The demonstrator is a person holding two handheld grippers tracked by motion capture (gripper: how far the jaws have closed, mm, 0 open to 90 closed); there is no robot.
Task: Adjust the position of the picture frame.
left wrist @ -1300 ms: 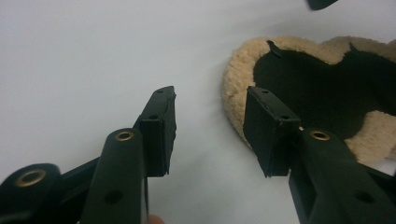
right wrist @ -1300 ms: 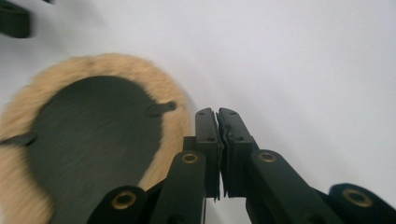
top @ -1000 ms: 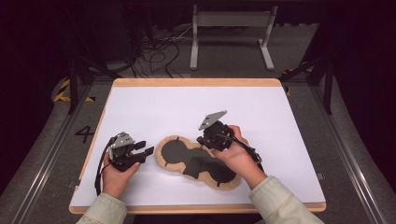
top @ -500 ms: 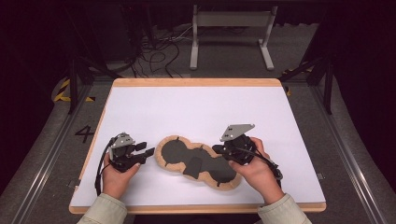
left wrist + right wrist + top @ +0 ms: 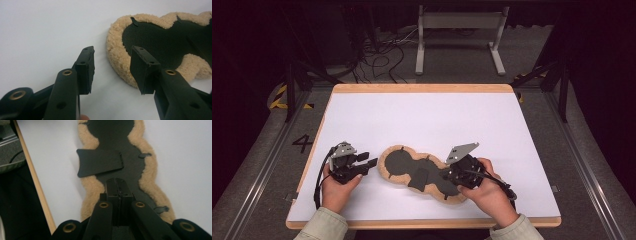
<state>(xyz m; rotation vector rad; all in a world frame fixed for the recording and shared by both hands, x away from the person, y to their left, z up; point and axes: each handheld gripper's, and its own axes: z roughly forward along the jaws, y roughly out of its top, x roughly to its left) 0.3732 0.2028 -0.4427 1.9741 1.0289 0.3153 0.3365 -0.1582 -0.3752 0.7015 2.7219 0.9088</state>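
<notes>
A fleece-edged dark pad (image 5: 422, 172) lies flat near the tabletop's (image 5: 422, 115) front edge, a black flap (image 5: 100, 165) across its middle. The right gripper (image 5: 117, 187), jaws pressed together with nothing between them, hovers over its right end; the left gripper (image 5: 112, 67), jaws spread, sits just off its left end. Beyond the table's far edge are cables (image 5: 377, 60) and a metal stand (image 5: 459, 30).

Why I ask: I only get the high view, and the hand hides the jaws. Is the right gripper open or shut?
Observer: Shut. In the right gripper view the right gripper has its jaws pressed together with nothing between them, pointing along the fleece-edged black pad.
Operator: And the left one, is it holding anything?
Observer: No. In the left gripper view the left gripper has its jaws apart and empty, aimed at the pad's rounded fleece end.
</notes>
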